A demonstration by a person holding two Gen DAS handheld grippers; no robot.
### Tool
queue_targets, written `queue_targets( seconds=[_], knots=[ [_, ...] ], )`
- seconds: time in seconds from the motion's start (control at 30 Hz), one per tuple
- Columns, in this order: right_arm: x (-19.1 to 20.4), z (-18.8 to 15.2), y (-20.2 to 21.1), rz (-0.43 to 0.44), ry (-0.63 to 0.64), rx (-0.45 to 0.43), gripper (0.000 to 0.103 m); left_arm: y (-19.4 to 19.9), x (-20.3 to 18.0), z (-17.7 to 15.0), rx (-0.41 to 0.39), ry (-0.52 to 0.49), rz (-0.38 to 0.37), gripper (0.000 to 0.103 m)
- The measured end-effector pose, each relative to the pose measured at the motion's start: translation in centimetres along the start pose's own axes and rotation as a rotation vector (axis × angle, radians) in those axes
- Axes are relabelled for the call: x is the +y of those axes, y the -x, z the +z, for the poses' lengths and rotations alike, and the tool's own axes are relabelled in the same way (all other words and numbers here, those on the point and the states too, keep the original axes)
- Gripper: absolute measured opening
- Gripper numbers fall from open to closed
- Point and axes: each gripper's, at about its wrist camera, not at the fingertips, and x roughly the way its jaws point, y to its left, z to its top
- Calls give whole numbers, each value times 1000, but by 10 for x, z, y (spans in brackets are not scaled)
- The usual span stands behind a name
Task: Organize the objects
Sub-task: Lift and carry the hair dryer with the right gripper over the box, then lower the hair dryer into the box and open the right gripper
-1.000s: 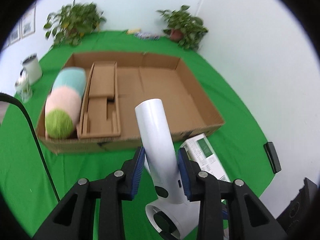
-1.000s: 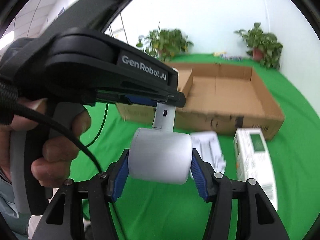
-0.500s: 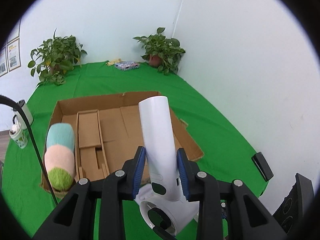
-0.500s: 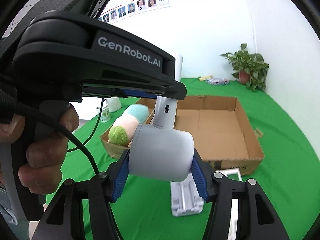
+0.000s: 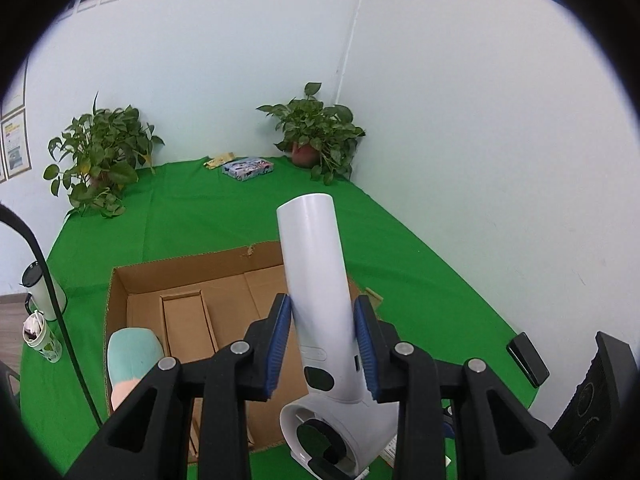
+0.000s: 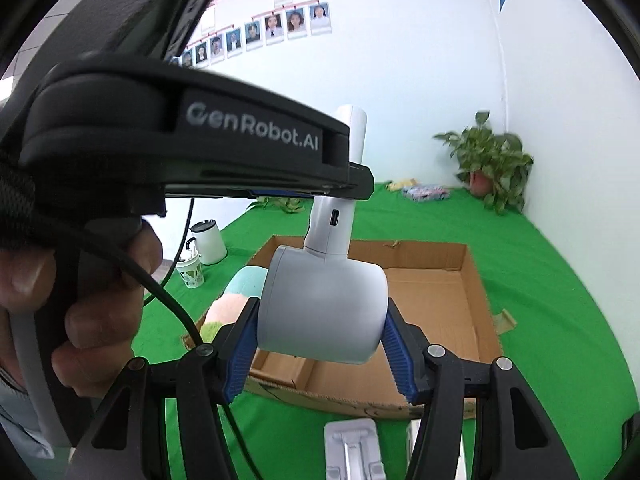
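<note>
Both grippers grasp one white handheld fan (image 5: 320,300) in the air above the green worktop (image 5: 420,280): the left gripper (image 5: 322,344) is clamped across its cylindrical handle, and the right gripper (image 6: 322,350) is clamped across its round head (image 6: 324,312), with the handle rising behind it. The likely trouble is the shared hold: if the two grippers move at different speeds or angles, the smooth plastic could twist between the blue pads, or strain at the joint between head and handle. The handle looks slick and tapers little, so a loosening of either grasp might let the fan pivot and drop onto the cardboard box (image 5: 224,300) or its rim. The box lies open below and ahead; a pastel plush roll (image 5: 132,360) fills its left side and a cardboard insert (image 5: 188,328) sits beside that, so the free floor is to the right, and lowering the fan to the left would foul those. A black cable (image 5: 52,320) hangs at the left and could snag the left gripper. In the right wrist view a white stand (image 6: 352,452) lies on the worktop just in front of the box. Two cups (image 6: 200,256) stand well apart at the left, two potted plants (image 5: 316,136) at the back, a black device (image 5: 524,360) at the right edge.
</note>
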Motion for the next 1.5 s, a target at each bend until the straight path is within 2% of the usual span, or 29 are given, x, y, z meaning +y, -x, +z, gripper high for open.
queue_targets(
  seconds=[0.13, 0.33, 0.47, 0.63, 0.9, 1.07, 1.23, 1.33, 1.4, 1.47, 1.5],
  knots=[
    [-2, 21, -26, 27, -8, 52, 55, -22, 26, 17, 43, 30, 3, 32],
    [-1, 31, -71, 57, -32, 130, 55, -57, 45, 17, 111, 50, 16, 32],
    [-12, 16, -100, 73, -97, 211, 56, -93, 54, -2, 198, 66, 15, 32],
    [-27, -22, -143, 95, -157, 328, 55, -135, 71, -40, 316, 124, 25, 32],
    [-37, -57, -186, 139, -201, 457, 55, -174, 87, -74, 439, 173, 53, 33],
    [-48, -79, -201, 141, -221, 522, 55, -197, 93, -92, 523, 180, 57, 33],
    [-44, -89, -208, 135, -238, 561, 55, -204, 95, -100, 556, 185, 63, 34],
    [-39, -91, -208, 128, -229, 569, 55, -204, 94, -99, 586, 170, 91, 34],
    [-38, -90, -206, 121, -235, 569, 55, -199, 96, -96, 587, 182, 100, 29],
    [-36, -90, -205, 120, -243, 568, 55, -198, 98, -89, 575, 191, 106, 28],
    [-34, -90, -204, 121, -246, 568, 55, -194, 99, -87, 569, 185, 134, 28]
  ],
)
